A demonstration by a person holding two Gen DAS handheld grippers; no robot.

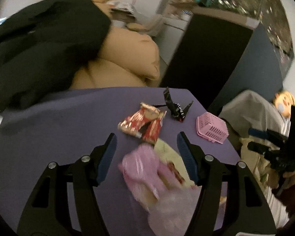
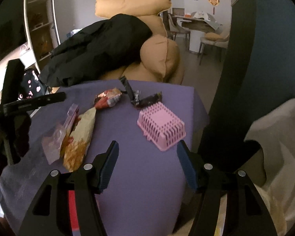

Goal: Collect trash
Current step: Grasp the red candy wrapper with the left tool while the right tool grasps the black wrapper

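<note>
My left tool [image 1: 147, 149]: spread, pink wrapper [image 1: 141, 163] between fingers, ungripped | My right tool [image 2: 147, 157]: spread, empty | Red wrapper [image 1: 141, 124], black wrapper [image 1: 175, 106], upturned pink basket [image 2: 161, 126]: on purple worktop [image 2: 139, 177].

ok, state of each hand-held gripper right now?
Left hand-held gripper: open, pink and yellow wrappers between its fingers, not pinched.
Right hand-held gripper: open, empty, above the purple tabletop.

A big tan sofa [image 2: 157, 39] sits behind the purple table [image 2: 147, 177], with a black coat [image 2: 100, 47] thrown over it. Far back are a small dining table [image 2: 198, 22], chairs, grey walls and a grey floor.
</note>
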